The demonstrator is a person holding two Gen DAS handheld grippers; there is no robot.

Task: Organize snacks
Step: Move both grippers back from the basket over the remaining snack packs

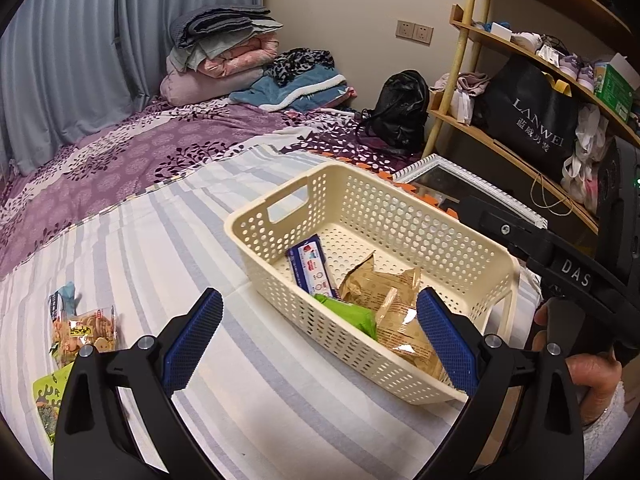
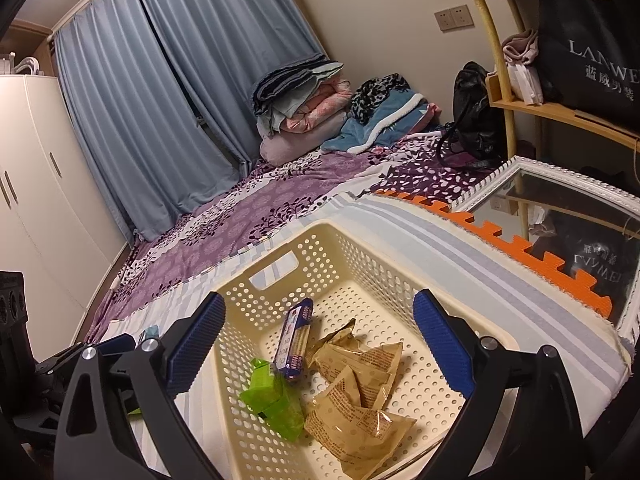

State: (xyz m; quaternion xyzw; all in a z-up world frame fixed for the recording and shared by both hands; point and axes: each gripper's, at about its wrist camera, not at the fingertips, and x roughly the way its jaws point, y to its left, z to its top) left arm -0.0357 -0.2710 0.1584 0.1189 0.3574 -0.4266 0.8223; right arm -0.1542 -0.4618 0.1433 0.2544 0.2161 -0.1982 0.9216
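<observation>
Snack packets sit in a cream perforated basket (image 2: pixel 360 280) on the striped bed cover (image 1: pixel 160 240): a blue biscuit pack (image 2: pixel 294 344), a green packet (image 2: pixel 272 400) and tan pouches (image 2: pixel 360 364). Outside it, to the left, a clear cracker bag (image 1: pixel 84 330) lies on the cover. Left gripper (image 1: pixel 316 340) and right gripper (image 2: pixel 320 344) both have fingers spread wide, holding nothing.

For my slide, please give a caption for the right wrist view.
Open right tool above cream basket holding snack packets.
</observation>
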